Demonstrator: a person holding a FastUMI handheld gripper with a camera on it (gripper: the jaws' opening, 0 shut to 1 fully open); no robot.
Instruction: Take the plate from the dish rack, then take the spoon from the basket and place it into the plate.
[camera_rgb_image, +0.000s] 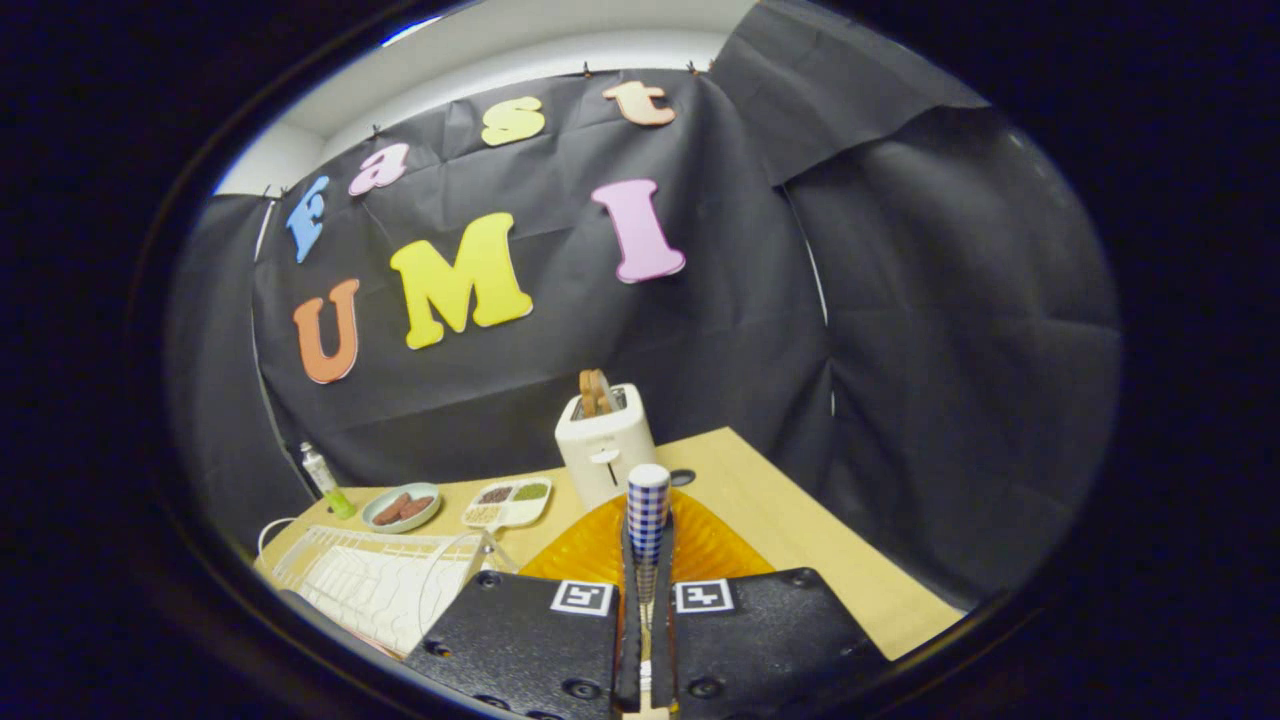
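My gripper (647, 560) is shut on the spoon (647, 505), whose blue-and-white checked handle with a white end stands up between the two fingers. Just beyond the fingers an orange ribbed plate (700, 545) lies flat on the wooden table (800, 530), with the spoon held over it. The white wire dish rack (380, 580) sits to the left of the fingers. The spoon's bowl is hidden between the fingers.
A white toaster (605, 450) with toast in it stands behind the plate. Left of it are a small divided tray (508, 502) of food, a pale green dish (402, 507) with brown pieces, and a small bottle (326, 482). The table's right edge runs close by.
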